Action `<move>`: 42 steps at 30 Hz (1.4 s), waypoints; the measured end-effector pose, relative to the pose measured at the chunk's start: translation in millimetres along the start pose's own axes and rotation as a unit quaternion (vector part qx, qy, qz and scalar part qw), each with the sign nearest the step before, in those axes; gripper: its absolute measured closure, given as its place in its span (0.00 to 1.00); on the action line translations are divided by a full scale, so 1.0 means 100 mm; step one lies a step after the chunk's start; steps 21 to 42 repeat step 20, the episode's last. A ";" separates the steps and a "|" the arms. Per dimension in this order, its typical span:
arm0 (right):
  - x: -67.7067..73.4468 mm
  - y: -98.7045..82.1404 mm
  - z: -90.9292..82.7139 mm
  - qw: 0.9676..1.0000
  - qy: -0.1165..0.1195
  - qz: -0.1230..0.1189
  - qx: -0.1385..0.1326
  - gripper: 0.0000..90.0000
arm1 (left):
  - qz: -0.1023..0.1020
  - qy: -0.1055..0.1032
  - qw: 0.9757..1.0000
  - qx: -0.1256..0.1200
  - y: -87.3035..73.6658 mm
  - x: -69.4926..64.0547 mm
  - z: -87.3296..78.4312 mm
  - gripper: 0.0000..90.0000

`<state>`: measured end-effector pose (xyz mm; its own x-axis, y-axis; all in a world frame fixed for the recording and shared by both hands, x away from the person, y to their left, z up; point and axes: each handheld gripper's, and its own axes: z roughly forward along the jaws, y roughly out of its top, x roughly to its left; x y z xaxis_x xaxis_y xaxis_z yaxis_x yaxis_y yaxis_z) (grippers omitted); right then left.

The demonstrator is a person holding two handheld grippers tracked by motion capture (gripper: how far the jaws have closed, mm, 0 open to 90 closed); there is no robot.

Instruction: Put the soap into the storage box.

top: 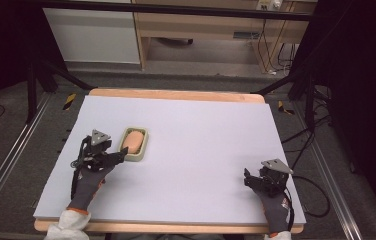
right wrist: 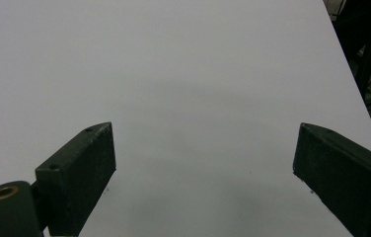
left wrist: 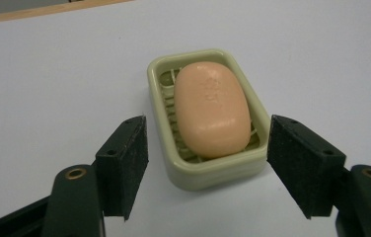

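Soap dish (left wrist: 208,170): pale green, holding a peach soap bar (left wrist: 212,108), at nine o'clock on the counter (top: 201,145).
Left gripper (left wrist: 208,165): jaws narrowed around the dish's near end, one pad (left wrist: 135,163) a little clear of its wall, the other right at it; no firm grip visible.
Right gripper (right wrist: 203,173): jaws wide, empty, at five o'clock.
Progress: likely early; dish framed, not lifted or moved.

Big pale lavender sheet (top: 201,150) covers most of the wooden table (top: 176,94), whose edge peeks out along the top of the frame. Behind it, upper middle, a light wood cabinet (top: 201,25), with a white panel (top: 91,35) upper left and cables (top: 276,50) dangling upper right
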<state>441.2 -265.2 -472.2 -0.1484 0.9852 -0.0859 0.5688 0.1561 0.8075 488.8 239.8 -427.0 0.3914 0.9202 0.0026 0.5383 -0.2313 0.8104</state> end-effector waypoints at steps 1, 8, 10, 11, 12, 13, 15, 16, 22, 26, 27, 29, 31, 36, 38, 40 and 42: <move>0.00 0.00 0.00 1.000 -0.002 0.000 0.001 0.10 | 0.002 0.001 1.000 0.004 -0.03 0.01 -0.01 0.35; -0.02 -0.01 0.00 1.000 -0.002 0.003 0.001 0.10 | 0.001 0.007 1.000 0.006 -0.21 0.04 -0.09 0.34; -0.02 -0.01 0.00 1.000 -0.004 0.002 0.001 0.10 | 0.001 0.010 1.000 0.004 -0.27 0.06 -0.11 0.33; -0.02 -0.01 -0.01 1.000 -0.004 0.003 0.001 0.09 | 0.002 0.012 1.000 0.007 -0.30 0.08 -0.13 0.33; -0.02 -0.01 -0.01 1.000 -0.004 0.005 0.002 0.09 | 0.001 0.014 1.000 0.006 -0.32 0.09 -0.14 0.33; -0.02 -0.01 -0.01 1.000 -0.006 0.003 0.002 0.09 | 0.000 0.016 1.000 0.003 -0.34 0.11 -0.16 0.33; -0.02 -0.01 -0.01 1.000 -0.006 0.006 0.001 0.09 | -0.006 0.017 1.000 0.001 -0.39 0.14 -0.20 0.32; -0.03 -0.01 -0.02 1.000 -0.007 0.005 0.000 0.09 | -0.006 0.017 1.000 0.001 -0.39 0.14 -0.20 0.32; -0.03 -0.01 -0.03 1.000 -0.004 0.011 -0.002 0.09 | -0.008 0.019 1.000 0.010 -0.51 0.20 -0.24 0.32; -0.03 -0.01 -0.03 1.000 -0.004 0.011 -0.002 0.09 | -0.008 0.019 1.000 0.010 -0.51 0.20 -0.24 0.32; -0.03 -0.01 -0.03 1.000 -0.004 0.011 -0.002 0.09 | -0.008 0.019 1.000 0.010 -0.51 0.20 -0.24 0.32; -0.03 -0.01 -0.03 1.000 -0.004 0.011 -0.002 0.09 | -0.008 0.019 1.000 0.010 -0.51 0.20 -0.24 0.32; -0.03 -0.01 -0.03 1.000 -0.004 0.011 -0.002 0.09 | -0.008 0.019 1.000 0.010 -0.51 0.20 -0.24 0.32; -0.03 -0.01 -0.03 1.000 -0.004 0.011 -0.002 0.09 | -0.008 0.019 1.000 0.010 -0.51 0.20 -0.24 0.32; -0.03 -0.01 -0.03 1.000 -0.004 0.011 -0.002 0.09 | -0.008 0.019 1.000 0.010 -0.51 0.20 -0.24 0.32; -0.03 -0.01 -0.03 1.000 -0.004 0.011 -0.002 0.09 | -0.008 0.019 1.000 0.010 -0.51 0.20 -0.24 0.32; -0.03 -0.01 -0.03 1.000 -0.004 0.011 -0.002 0.09 | -0.008 0.019 1.000 0.010 -0.51 0.20 -0.24 0.32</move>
